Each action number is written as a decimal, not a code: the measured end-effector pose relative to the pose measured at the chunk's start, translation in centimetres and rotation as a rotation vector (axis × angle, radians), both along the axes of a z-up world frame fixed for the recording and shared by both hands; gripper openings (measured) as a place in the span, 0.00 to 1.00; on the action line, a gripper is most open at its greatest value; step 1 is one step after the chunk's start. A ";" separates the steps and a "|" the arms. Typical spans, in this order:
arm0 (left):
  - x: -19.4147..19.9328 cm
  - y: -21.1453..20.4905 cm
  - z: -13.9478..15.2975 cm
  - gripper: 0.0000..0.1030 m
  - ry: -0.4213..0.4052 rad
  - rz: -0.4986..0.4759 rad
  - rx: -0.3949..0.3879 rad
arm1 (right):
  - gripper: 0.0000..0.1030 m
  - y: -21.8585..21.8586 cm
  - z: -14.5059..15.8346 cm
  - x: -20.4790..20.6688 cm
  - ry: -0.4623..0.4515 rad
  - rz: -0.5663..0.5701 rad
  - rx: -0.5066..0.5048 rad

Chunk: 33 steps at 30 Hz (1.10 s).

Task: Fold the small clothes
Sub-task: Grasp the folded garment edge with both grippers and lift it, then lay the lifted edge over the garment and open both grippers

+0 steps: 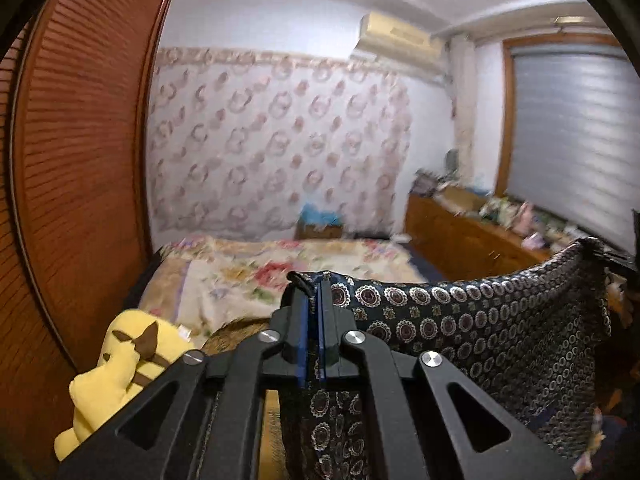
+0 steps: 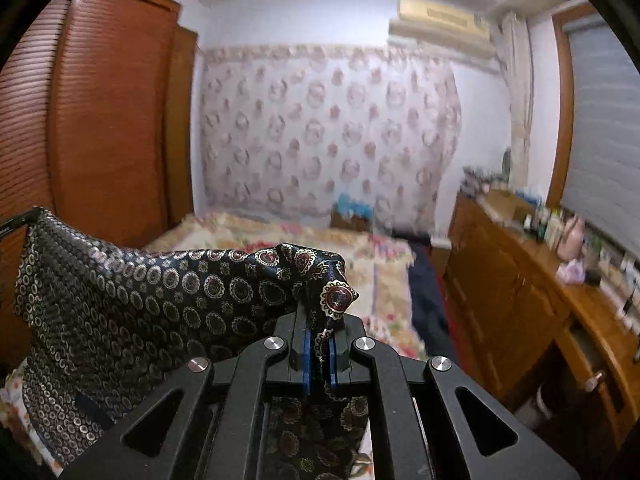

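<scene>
Both claws were pinched shut on one dark cloth with round patterns. Left claw (image 1: pixel 315 292) held one top corner of the cloth (image 1: pixel 480 320), and the right claw (image 2: pixel 320 320) held the other corner. That cloth hung stretched between them in the air, above the bed (image 1: pixel 240 268) with its flowery cover. Beside the left claw sat a yellow plush toy (image 1: pixel 120 360). Over on the right stood a wooden dresser (image 2: pixel 520 300) full of small things.
</scene>
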<state>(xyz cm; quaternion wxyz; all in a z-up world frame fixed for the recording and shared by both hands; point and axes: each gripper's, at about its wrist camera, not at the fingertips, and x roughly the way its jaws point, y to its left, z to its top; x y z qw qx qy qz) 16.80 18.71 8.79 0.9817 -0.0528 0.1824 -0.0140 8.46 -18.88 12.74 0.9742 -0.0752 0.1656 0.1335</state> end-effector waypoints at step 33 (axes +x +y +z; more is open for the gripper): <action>-4.2 -9.1 -13.6 0.77 0.345 -0.170 0.038 | 0.57 -6.1 -12.1 -0.6 0.376 -0.078 0.050</action>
